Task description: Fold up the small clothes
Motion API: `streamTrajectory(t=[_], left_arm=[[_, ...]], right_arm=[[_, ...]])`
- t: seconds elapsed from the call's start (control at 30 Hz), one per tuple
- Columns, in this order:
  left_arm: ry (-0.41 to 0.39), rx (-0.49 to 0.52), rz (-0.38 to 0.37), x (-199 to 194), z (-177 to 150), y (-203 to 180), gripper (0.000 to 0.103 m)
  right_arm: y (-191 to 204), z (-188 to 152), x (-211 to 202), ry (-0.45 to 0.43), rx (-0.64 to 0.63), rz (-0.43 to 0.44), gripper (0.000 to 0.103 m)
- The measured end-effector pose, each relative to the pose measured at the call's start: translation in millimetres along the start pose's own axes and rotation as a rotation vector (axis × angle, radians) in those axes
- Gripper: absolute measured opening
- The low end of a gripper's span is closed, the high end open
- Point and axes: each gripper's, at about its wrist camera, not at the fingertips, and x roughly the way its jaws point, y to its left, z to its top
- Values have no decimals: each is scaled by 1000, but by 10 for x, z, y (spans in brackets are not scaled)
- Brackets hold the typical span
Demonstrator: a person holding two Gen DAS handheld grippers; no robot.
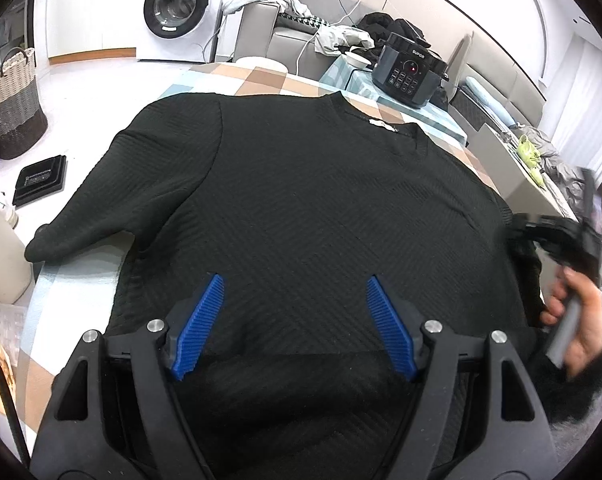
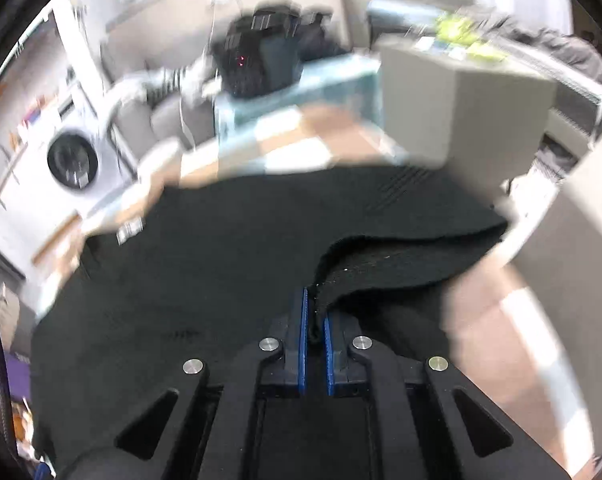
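Observation:
A black ribbed sweater (image 1: 309, 200) lies spread flat on a checkered tablecloth (image 1: 261, 80), collar at the far side, left sleeve (image 1: 101, 196) stretched out to the left. My left gripper (image 1: 296, 292) is open and empty, its blue pads hovering over the sweater's lower middle. My right gripper (image 2: 315, 312) is shut on the sweater's right sleeve (image 2: 401, 256), lifted off the body; the right wrist view is blurred. In the left wrist view the right gripper (image 1: 557, 236) and the hand holding it are at the sweater's right edge.
A black pressure cooker (image 1: 409, 72) stands at the table's far right. A washing machine (image 1: 177, 8) and a woven basket (image 1: 11, 104) stand on the floor to the left. A black tray (image 1: 41, 178) lies on the floor. A grey sofa (image 1: 501, 92) with clothes is behind.

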Motion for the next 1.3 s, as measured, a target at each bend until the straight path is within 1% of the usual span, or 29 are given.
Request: streamTrajectory(t=[0.07, 0.1, 0.17, 0.23, 0.3, 0.37, 0.4, 0.47, 0.53, 0.57, 0.63, 0.7, 0.73, 0.77, 0.8, 0.87, 0.9, 0.97, 1.0, 1.07, 1.17, 1.23, 1.27, 1.3], left_arm=[[-6, 0, 0, -26, -14, 14, 72], [-7, -3, -3, -33, -21, 19, 72], [-7, -7, -7, -40, -37, 18, 72], [-9, -6, -13, -51, -50, 1, 72], [-11, -2, -19, -74, -62, -29, 72], [-18, 4, -20, -114, -75, -61, 72], [-21, 7, -19, -144, -84, -71, 72], [-28, 12, -13, -199, -107, -77, 72], [-33, 10, -4, -246, -119, -59, 72], [-34, 4, 0, -271, -124, -35, 72], [-36, -2, 5, -301, -133, -4, 72], [-40, -8, 13, -340, -144, 37, 72], [-41, -10, 15, -345, -144, 47, 72], [-41, -12, 19, -360, -149, 62, 72], [-43, -15, 21, -376, -154, 80, 72], [-46, -23, 23, -396, -165, 116, 72], [-44, -28, 22, -401, -170, 137, 72], [-45, -32, 22, -398, -170, 161, 72], [-42, -31, 24, -391, -171, 168, 72], [-41, -27, 24, -393, -174, 182, 72], [-40, -34, 28, -391, -169, 225, 72], [-40, -51, 39, -364, -141, 244, 72], [-38, -61, 42, -363, -135, 276, 72], [-38, -70, 45, -371, -127, 303, 72]], right_arm=[[-356, 29, -287, -32, 78, 37, 7], [-577, 36, -414, -38, 129, 41, 7], [-1020, 36, -590, -45, 226, 15, 7], [-1372, 35, -641, -32, 298, -12, 7], [-1650, 35, -551, 7, 355, -20, 7], [-1750, 44, -442, 36, 370, -10, 6], [-1755, 40, -401, 42, 366, -19, 6], [-1749, 53, -335, 53, 370, -6, 6], [-1686, 101, -337, 31, 345, -4, 6], [-1593, 162, -345, 7, 328, 20, 6], [-1327, 299, -439, -59, 257, 118, 6], [-856, 445, -540, -118, 115, 208, 6], [-586, 482, -560, -120, 42, 262, 6], [-271, 477, -560, -98, -46, 325, 6], [16, 417, -529, -57, -131, 375, 6], [468, 168, -399, 69, -276, 473, 6], [597, 31, -312, 128, -323, 483, 6], [708, -184, -155, 179, -358, 444, 7], [704, -244, -82, 203, -360, 439, 9], [600, -267, 51, 253, -303, 410, 10], [443, -248, 73, 235, -276, 359, 13], [341, -298, 127, 265, -254, 339, 14], [295, -310, 197, 286, -236, 316, 14], [315, -306, 233, 293, -223, 308, 14]])
